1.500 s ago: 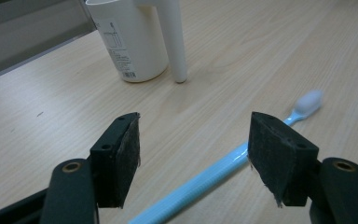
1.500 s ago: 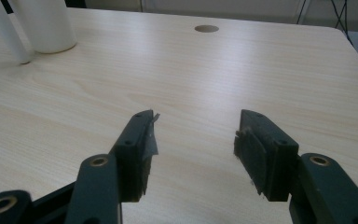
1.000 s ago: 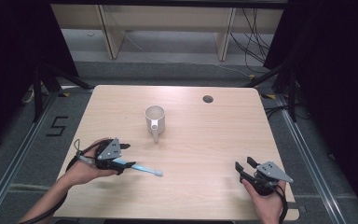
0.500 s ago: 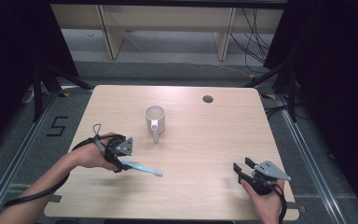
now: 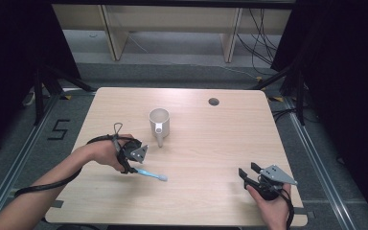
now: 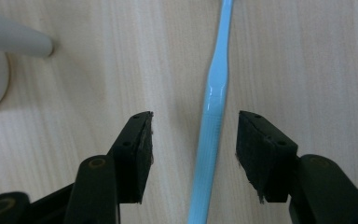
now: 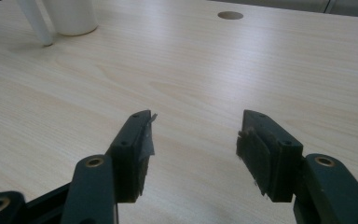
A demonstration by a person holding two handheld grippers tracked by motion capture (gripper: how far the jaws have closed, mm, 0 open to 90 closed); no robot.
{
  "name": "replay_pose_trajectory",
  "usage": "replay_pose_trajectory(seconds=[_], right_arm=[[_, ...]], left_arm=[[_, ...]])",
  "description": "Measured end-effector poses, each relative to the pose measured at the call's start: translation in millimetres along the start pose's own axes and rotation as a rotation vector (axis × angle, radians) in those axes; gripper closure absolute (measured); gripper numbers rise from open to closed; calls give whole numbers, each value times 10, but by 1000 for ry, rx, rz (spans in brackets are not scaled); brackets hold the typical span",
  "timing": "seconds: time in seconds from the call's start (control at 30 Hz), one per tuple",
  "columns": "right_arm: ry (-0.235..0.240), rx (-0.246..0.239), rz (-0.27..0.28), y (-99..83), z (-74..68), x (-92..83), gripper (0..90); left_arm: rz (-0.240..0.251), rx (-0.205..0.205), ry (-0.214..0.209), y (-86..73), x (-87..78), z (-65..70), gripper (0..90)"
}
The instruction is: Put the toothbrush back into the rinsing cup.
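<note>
Left gripper (image 6: 195, 135) jaws closing, straddling toothbrush (image 6: 213, 116) handle near tabletop's left edge for pickup, pads not touching; right gripper (image 7: 195, 135) spread, idle.

On the counter (image 5: 211, 139), the mug (image 5: 159, 121) stands left of the middle, toward the far half, its handle pointing toward the person. The round hole (image 5: 213, 101) lies right of the mug and farther back, near the far edge. The toothbrush (image 5: 149, 174) lies flat on the counter nearer the person than the mug, its head end to the right. The left gripper (image 5: 133, 158) sits over the toothbrush's left end, the handle (image 6: 209, 140) between its fingers (image 6: 137, 149) and apart from both. The right gripper (image 5: 251, 173) rests well apart, at the near right corner.
</note>
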State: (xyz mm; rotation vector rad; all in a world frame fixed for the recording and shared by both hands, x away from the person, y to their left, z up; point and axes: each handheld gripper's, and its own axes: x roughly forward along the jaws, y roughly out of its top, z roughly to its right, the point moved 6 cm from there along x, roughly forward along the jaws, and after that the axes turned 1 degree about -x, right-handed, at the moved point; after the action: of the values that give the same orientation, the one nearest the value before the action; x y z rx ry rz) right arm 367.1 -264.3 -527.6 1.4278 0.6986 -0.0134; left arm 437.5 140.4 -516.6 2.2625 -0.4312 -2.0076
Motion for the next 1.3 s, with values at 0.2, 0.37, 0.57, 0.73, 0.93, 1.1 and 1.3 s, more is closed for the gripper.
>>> replay_pose_trajectory(seconds=[0.2, 0.37, 0.57, 0.73, 0.93, 1.1, 1.3], right_arm=[[-13, -23, 11, -2, 13, 17, 447], [-7, -6, 7, -9, -11, 51, 446], [-7, -25, 19, 15, -18, 41, 445], [-5, -14, 13, 5, -18, 30, 445], [-10, -22, 18, 20, -10, 21, 445], [-7, -18, 0, 4, -24, 27, 445], [-9, -30, 9, 11, -15, 32, 444]], left_arm=[[-37, 37, -33, 17, 37, 13, 474], [-86, 65, -32, 41, 46, -51, 469], [-85, 72, -47, 109, 78, -63, 474], [-93, 89, -58, 151, 105, -49, 473], [-117, 100, -81, 118, 112, -20, 487], [-130, 94, -98, 94, 119, -12, 512], [-147, 74, -111, 96, 151, 6, 541]])
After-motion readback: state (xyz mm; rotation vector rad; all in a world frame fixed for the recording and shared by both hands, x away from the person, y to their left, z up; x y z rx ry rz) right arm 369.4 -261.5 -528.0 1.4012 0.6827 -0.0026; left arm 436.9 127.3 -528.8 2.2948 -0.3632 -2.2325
